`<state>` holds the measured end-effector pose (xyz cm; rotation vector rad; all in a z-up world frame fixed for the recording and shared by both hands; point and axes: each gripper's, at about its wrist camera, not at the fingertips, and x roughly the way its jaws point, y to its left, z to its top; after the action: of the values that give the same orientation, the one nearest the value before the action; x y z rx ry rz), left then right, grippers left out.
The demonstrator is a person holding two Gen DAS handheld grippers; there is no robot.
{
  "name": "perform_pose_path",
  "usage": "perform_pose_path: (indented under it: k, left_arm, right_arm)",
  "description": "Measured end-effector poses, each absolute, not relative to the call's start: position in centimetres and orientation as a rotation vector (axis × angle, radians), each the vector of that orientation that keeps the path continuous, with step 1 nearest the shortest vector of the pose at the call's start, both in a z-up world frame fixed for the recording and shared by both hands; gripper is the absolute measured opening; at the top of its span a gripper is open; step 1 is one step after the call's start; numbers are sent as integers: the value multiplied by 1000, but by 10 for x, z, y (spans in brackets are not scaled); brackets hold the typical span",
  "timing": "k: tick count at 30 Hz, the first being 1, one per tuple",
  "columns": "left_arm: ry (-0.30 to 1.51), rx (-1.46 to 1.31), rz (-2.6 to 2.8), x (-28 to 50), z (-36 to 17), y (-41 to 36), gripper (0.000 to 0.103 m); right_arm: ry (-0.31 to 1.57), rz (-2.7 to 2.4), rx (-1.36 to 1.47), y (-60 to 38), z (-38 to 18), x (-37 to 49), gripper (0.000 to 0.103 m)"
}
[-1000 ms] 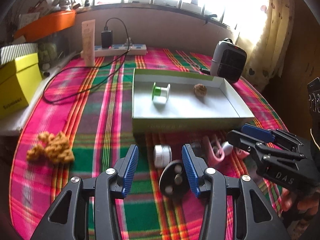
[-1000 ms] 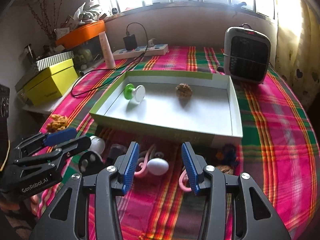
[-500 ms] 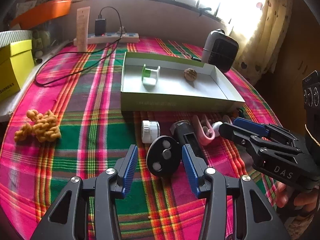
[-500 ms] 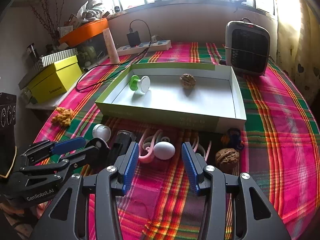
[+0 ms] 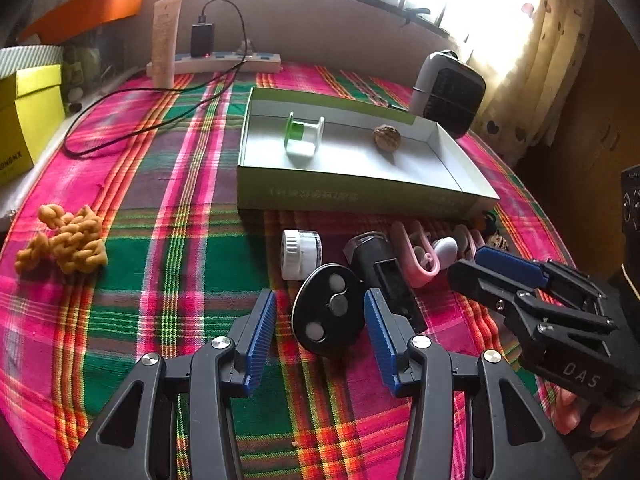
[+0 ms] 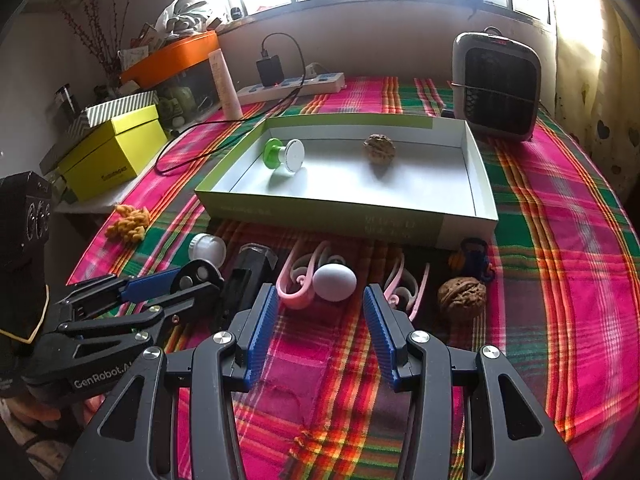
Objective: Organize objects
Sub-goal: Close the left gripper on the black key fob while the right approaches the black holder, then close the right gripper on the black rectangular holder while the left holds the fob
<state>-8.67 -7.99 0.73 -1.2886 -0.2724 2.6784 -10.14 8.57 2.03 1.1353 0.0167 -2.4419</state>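
Two items in tray [image 6: 478, 184]: spool [image 6: 284, 155]; probably walnut [image 6: 379, 149]

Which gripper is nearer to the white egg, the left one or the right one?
Right. The egg lies just ahead of the right gripper; the left gripper hovers off to its left.

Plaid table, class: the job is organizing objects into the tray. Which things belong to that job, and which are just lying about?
Part of the job:
- green tray
- spool and walnut, already inside
- white egg
- loose walnut
- black disc
- white cap

Just lying about:
- heater
- power strip
- yellow box
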Motion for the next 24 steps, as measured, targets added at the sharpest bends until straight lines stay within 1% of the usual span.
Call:
perform_pose_path:
  k: [4,8,14,24]
  left_arm:
    - [-253,-1289,2688,-86,7,-78,44]
    - [-279,-1287,2697,-86,7,-82,35]
    - [-284,-1276,2709,-85,8,-85,26]
    - [-325,-1270,2733,-79,7,-97,24]
  right_arm:
    - [19,-2439,1138,84,19,-100,46]
    - [25,-2438,1140,82,19,-99,46]
    - [31,-2438,1139,79,19,-97,46]
    - [46,-2424,1132,70,19,-92,46]
